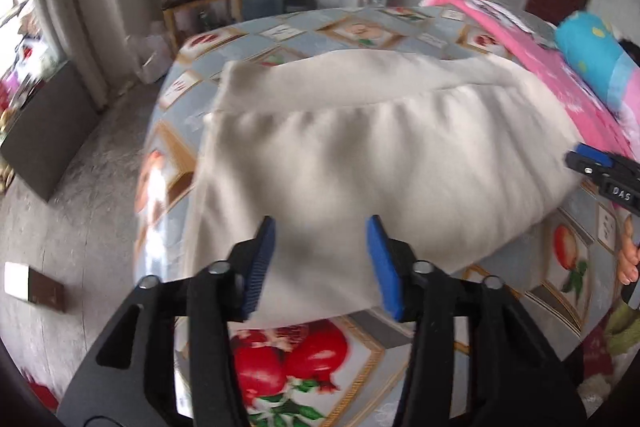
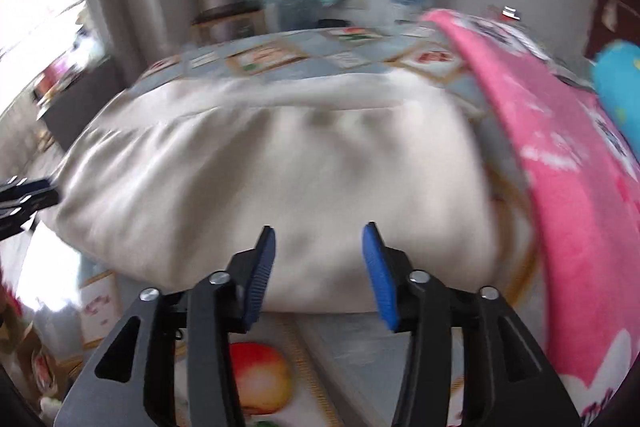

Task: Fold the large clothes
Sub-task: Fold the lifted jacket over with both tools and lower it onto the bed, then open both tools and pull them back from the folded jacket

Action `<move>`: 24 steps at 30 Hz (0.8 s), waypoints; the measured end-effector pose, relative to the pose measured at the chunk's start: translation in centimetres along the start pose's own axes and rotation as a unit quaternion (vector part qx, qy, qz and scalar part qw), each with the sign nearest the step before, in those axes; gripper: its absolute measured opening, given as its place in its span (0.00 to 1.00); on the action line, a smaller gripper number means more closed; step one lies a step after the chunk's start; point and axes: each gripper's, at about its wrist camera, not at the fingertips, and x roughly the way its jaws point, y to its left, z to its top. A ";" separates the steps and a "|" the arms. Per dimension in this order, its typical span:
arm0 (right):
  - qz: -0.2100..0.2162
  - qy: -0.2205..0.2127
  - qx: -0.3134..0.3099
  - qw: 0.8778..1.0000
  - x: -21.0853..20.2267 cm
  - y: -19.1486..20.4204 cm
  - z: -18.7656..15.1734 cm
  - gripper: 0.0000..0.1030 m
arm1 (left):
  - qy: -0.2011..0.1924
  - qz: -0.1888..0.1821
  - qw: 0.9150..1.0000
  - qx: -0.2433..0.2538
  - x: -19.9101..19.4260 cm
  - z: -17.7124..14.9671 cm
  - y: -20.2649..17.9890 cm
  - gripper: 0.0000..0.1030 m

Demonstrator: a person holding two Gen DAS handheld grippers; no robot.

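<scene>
**Inspector A:** Item under work: a cream garment (image 1: 360, 155), lying on the bed (image 1: 304, 379) over a fruit-print bedspread. It reads as already doubled, with a seamed band crossing it toward 12 o'clock. Left tool (image 1: 320, 259) released, fingers spread, nothing between them; it hangs over the near hem at 6 o'clock. Right tool (image 2: 319, 263) likewise released and holding nothing, over the same near edge.

**Inspector B:** Step in hand?

**Inspector A:** By my judgement, between folds: both tools are poised to take the near edge. The next move calls for each to pinch a near corner, catching every layer, then carry the edge toward 12 o'clock evenly so the stack does not skew.

**Inspector B:** Obstructions?

**Inspector A:** A pink blanket (image 2: 568, 163) lies at 3 o'clock, just beside the garment; a blue cushion (image 1: 592, 55) sits beyond it.

**Inspector B:** Limits of view?

**Inspector A:** Motion blur, worse in the right view. Garment type, sleeves and layer count cannot be told. In the left view the other tool is cut off at 3 o'clock
</scene>
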 end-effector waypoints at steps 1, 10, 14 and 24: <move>0.026 0.003 0.022 0.999 0.7 -1.3 -0.3 0.46 | 0.015 0.011 1.000 -0.014 0.8 -0.2 0.8 0.49; 0.047 -0.005 0.023 0.999 -3.4 1.3 -0.2 0.74 | 0.007 -0.015 0.998 -0.060 -2.1 -0.1 1.0 0.66; 0.077 -0.007 0.057 0.995 -6.4 2.0 -1.6 0.82 | -0.012 -0.038 0.998 -0.046 -5.0 -0.6 -1.9 0.82; 0.000 -0.014 0.067 0.998 -11.6 2.9 -5.4 0.89 | -0.080 0.011 0.997 0.009 -9.9 -1.0 -9.7 0.92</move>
